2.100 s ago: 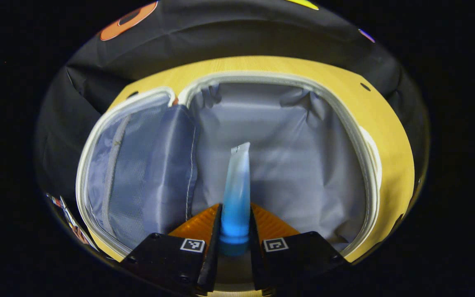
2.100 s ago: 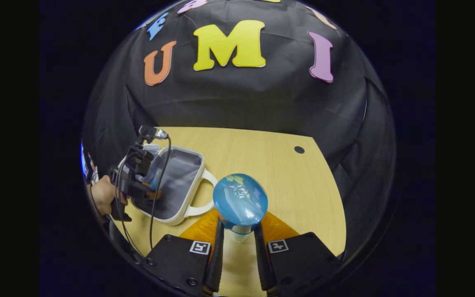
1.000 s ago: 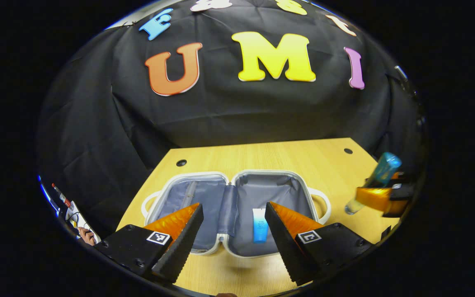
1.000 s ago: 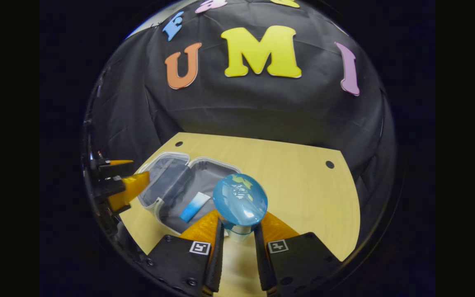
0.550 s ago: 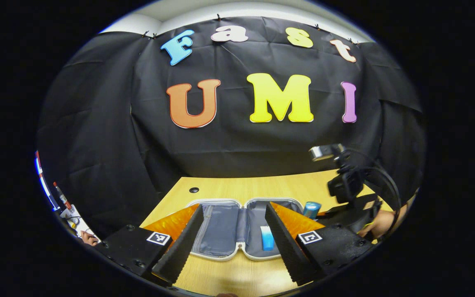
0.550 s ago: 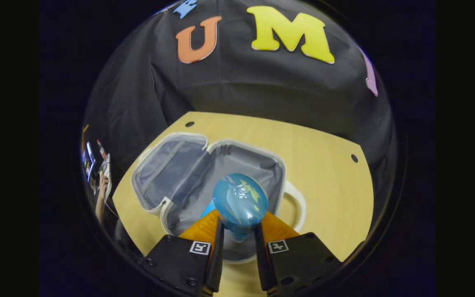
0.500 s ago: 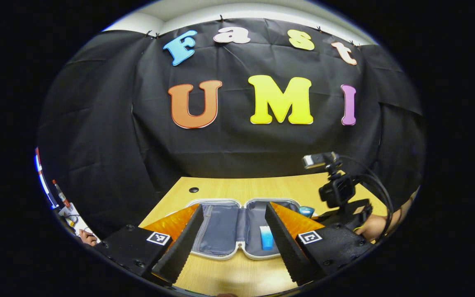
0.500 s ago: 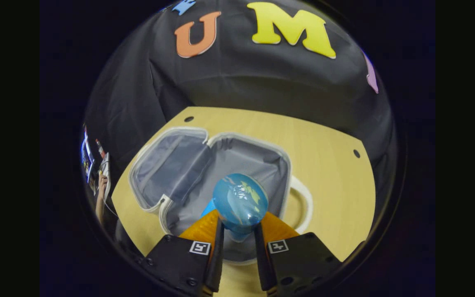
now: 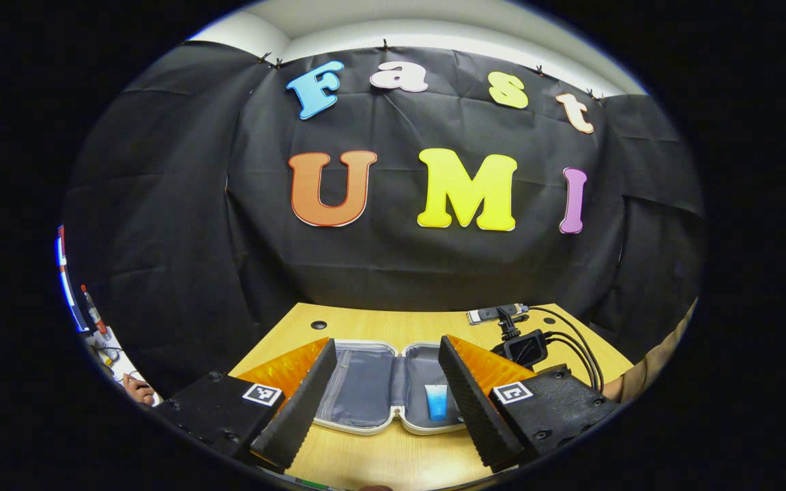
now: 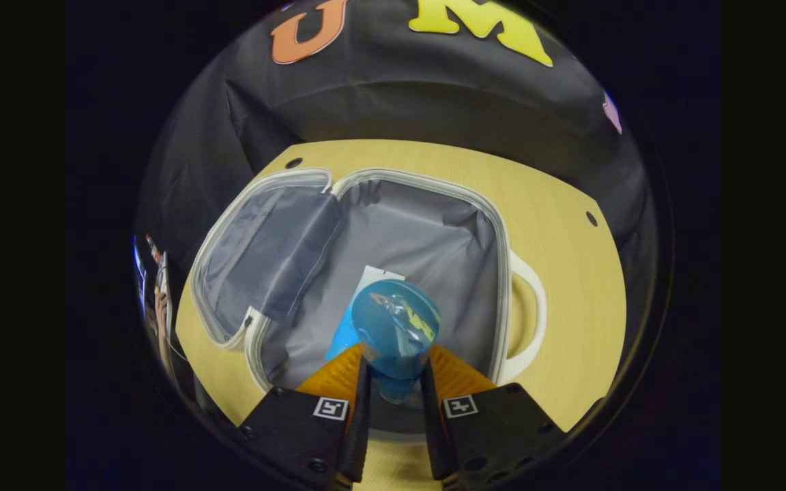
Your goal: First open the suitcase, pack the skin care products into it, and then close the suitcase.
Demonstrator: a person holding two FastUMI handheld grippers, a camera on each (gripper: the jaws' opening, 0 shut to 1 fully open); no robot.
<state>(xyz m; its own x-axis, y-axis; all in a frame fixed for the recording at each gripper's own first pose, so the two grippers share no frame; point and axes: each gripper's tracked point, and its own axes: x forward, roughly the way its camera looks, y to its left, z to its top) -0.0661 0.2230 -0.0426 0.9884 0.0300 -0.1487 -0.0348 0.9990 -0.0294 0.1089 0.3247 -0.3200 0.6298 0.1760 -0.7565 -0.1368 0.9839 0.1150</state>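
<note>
The white suitcase (image 10: 499, 273) lies open flat on the wooden table, grey lining up. A blue-and-white tube (image 10: 344, 334) rests in its right half, also seen as the tube (image 9: 436, 401) in the left gripper view. My right gripper (image 10: 395, 361) is shut on a bottle with a blue cap (image 10: 396, 326), held close above that right half and partly covering the tube. My left gripper (image 9: 386, 348) is drawn back at the near side of the suitcase (image 9: 366, 426), wide open, with nothing between its fingers. The right gripper (image 9: 524, 348) with its cables hangs over the suitcase's right end.
The suitcase's white handle (image 10: 528, 320) sticks out on the right. Bare table (image 10: 570, 273) runs right of it, with small holes (image 10: 591, 219) near the far corners. A sleeve (image 9: 652, 365) shows at the right edge. A person's hand (image 9: 135, 390) is at the far left.
My left gripper let the tube go in the suitcase's right half, opened wide and pulled back. My right gripper carried the bottle from the bare table to above that half and sank lower.
</note>
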